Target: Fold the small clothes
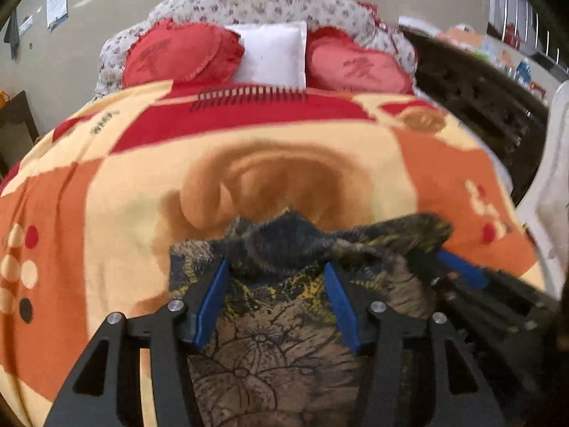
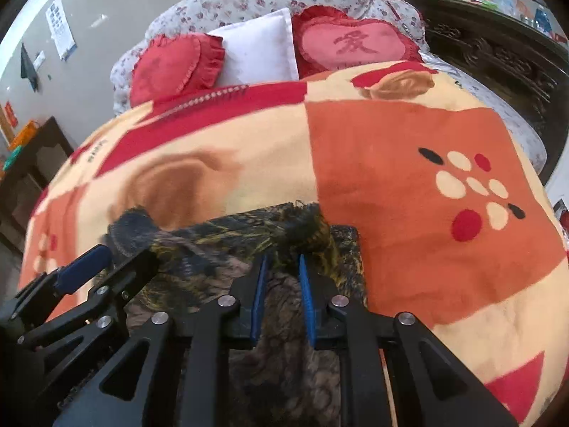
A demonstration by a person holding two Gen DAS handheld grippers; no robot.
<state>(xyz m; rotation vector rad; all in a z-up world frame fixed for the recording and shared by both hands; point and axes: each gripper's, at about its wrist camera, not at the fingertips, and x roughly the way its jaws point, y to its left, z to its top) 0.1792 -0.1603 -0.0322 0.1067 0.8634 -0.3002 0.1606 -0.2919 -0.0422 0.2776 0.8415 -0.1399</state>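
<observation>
A small dark garment [image 1: 270, 338] with a brown, black and yellow flower print lies on the near part of the bed blanket [image 1: 106, 185]. My left gripper [image 1: 277, 267] is over its left side with jaws wide apart, and the bunched far edge of the cloth drapes across the fingertips. My right gripper [image 2: 282, 261] has its jaws close together on a bunched fold of the same garment [image 2: 284, 366] at its far right edge. The right gripper shows at the right of the left wrist view [image 1: 458, 267]; the left gripper shows at the left of the right wrist view [image 2: 85, 267].
The bed has an orange, cream and red blanket [image 2: 409, 163]. Two red heart cushions [image 1: 181, 57] [image 2: 355, 42] and a white pillow [image 1: 274, 53] lie at the head. A dark carved cabinet [image 1: 476, 99] stands to the right, a dark side table [image 2: 39, 163] to the left.
</observation>
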